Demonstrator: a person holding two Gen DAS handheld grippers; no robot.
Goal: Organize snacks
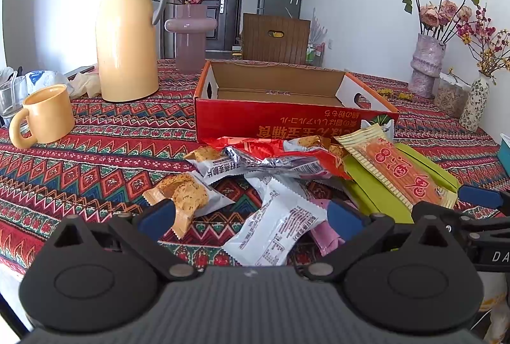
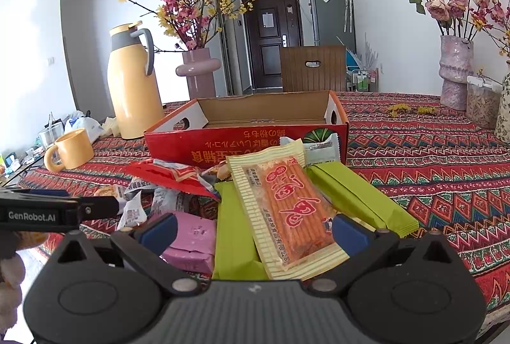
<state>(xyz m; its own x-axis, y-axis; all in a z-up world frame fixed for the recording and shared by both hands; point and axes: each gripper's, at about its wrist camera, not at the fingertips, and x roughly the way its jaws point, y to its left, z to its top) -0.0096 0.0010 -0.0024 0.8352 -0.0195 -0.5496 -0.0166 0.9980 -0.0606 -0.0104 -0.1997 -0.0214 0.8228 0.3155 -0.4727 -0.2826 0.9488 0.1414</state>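
A heap of snack packets lies on the patterned tablecloth in front of an empty red cardboard box (image 1: 280, 120) (image 2: 242, 140). My left gripper (image 1: 250, 218) is open, its fingers on either side of a white packet (image 1: 274, 226), with a cracker packet (image 1: 185, 200) by the left fingertip. My right gripper (image 2: 255, 227) is open around the near end of an orange-and-cream stick snack packet (image 2: 287, 210) (image 1: 398, 168), which rests on green packets (image 2: 360, 200). A pink packet (image 2: 191, 238) lies by the right gripper's left finger. A red wrapper (image 1: 287, 156) tops the heap.
A yellow thermos jug (image 1: 127, 34) and a yellow mug (image 1: 44, 117) stand at the left. A pink vase (image 1: 190, 34) with flowers is behind the box. More vases (image 2: 455, 73) and a clear container (image 2: 481, 103) line the right wall. A wooden chair back (image 2: 312, 68) stands beyond the table.
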